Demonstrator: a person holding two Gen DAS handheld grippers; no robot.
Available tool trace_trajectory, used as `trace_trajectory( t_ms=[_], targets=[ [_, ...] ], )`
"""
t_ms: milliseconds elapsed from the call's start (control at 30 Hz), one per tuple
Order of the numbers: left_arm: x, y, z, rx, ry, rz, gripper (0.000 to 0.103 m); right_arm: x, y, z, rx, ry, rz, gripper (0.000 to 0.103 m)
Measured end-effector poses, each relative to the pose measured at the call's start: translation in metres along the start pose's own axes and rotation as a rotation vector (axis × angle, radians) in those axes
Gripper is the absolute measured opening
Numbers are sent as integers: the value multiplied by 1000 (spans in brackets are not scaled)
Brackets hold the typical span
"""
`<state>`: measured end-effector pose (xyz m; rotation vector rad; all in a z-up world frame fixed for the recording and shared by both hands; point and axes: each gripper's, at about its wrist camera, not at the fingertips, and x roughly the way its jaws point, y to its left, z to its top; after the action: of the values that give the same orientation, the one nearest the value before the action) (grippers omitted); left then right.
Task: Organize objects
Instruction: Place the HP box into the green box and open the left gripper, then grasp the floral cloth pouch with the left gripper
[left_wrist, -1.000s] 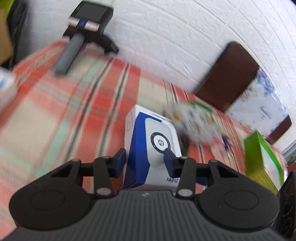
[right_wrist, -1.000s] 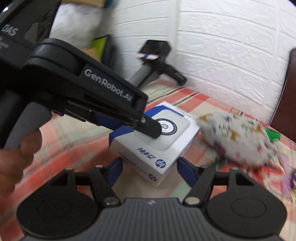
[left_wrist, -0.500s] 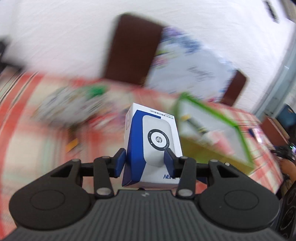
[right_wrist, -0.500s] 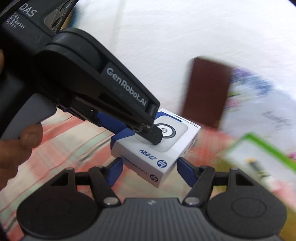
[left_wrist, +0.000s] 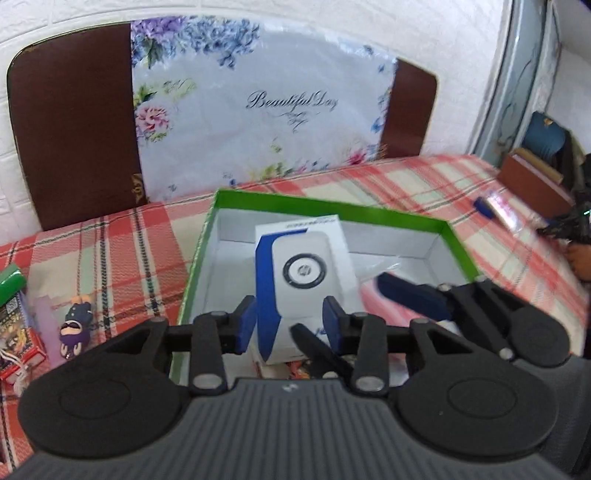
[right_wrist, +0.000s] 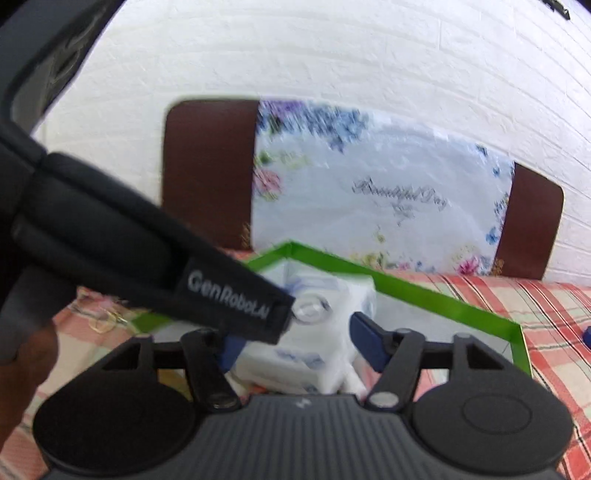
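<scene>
Left claw (left_wrist: 289, 320) clamped on white-and-blue box (left_wrist: 306, 280), held upright above open green-rimmed tray (left_wrist: 391, 216). Right claw (right_wrist: 295, 343) spread wide either side of same box (right_wrist: 314, 332), fingers apart from it; contact not discernible through blur. Tray resting on red plaid table (left_wrist: 122, 251), before floral board (left_wrist: 258, 110) leaning at white wall. Small figurine (left_wrist: 75, 325) and packets lying left of tray.
</scene>
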<state>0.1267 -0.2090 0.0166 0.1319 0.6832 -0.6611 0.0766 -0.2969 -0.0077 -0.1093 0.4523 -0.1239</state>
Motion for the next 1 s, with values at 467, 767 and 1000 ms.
trace_trajectory(
  t_ms=[467, 767, 1000],
  targets=[
    [-121, 65, -36, -138, -89, 43, 56, -77, 59, -12, -37, -177, 109, 76],
    [-155, 177, -111, -449, 27, 269, 55, -68, 152, -7, -145, -68, 308, 73],
    [-169, 224, -148, -597, 15, 249, 56, -37, 189, -8, -100, 67, 392, 73]
  ],
)
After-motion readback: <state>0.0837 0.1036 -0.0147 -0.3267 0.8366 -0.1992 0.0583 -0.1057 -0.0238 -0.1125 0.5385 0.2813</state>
